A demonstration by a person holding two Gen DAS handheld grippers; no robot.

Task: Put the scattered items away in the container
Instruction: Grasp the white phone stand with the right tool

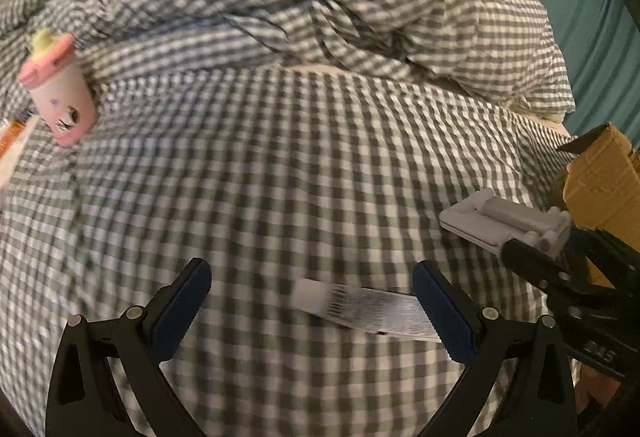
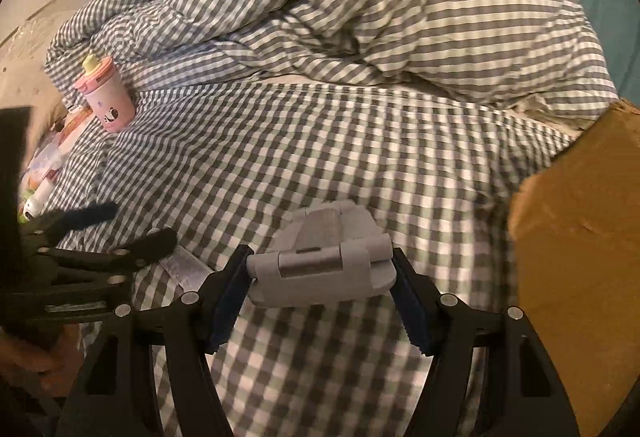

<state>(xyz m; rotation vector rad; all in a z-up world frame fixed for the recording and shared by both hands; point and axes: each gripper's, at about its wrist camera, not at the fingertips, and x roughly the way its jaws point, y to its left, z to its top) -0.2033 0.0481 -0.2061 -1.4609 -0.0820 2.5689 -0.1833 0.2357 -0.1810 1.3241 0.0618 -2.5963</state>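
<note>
The right gripper (image 2: 320, 273) has its jaws clamped on the grey folding stand (image 2: 326, 257), held above the bed (image 2: 320, 141) just beside the cardboard box (image 2: 580, 257). The grip sits only on the hinge ends, so the stand could twist free or catch the box's raised flap on the way in. The left gripper (image 1: 312, 301), jaws apart and holding nothing, hovers over a flat printed packet (image 1: 368, 307) nearby. The pink cup (image 2: 108, 101) and loose wrappers (image 2: 52, 153) lie well away from the box, beside the rumpled duvet (image 2: 400, 17).

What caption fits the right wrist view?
Right gripper carries grey folding stand above checked bedding, cardboard box alongside.
</note>
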